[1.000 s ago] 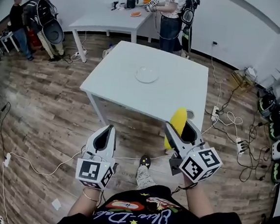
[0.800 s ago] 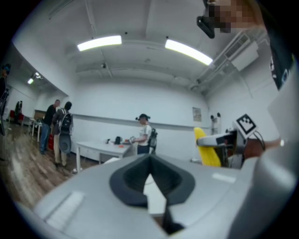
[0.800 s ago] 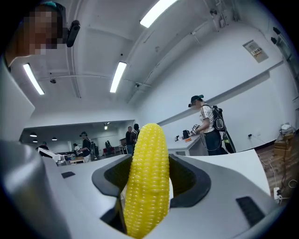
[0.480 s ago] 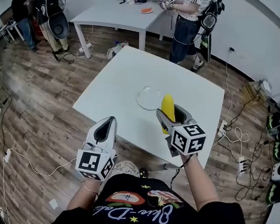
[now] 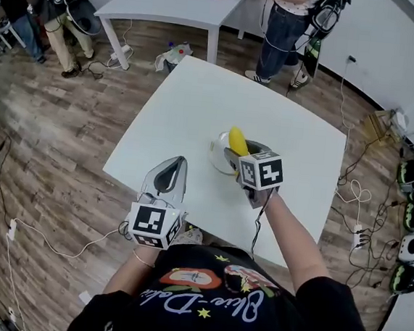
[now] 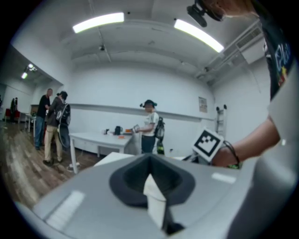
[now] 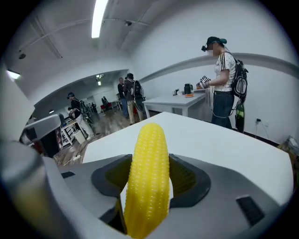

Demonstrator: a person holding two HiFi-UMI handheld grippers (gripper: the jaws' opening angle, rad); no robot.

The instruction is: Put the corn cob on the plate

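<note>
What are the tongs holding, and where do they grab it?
The right tongs squeeze the corn cob by its sides, its tip poking out. The left tongs are shut and hold nothing.

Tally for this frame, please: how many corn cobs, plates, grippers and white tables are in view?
corn cob: 1
plate: 1
grippers: 2, the left gripper shut and empty, the right gripper shut on the corn cob
white tables: 2, the near table and the far table
Total: 6

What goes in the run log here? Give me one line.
right gripper: shut on corn cob, over plate | left gripper: shut, empty, over table edge | release: not yet done
</note>
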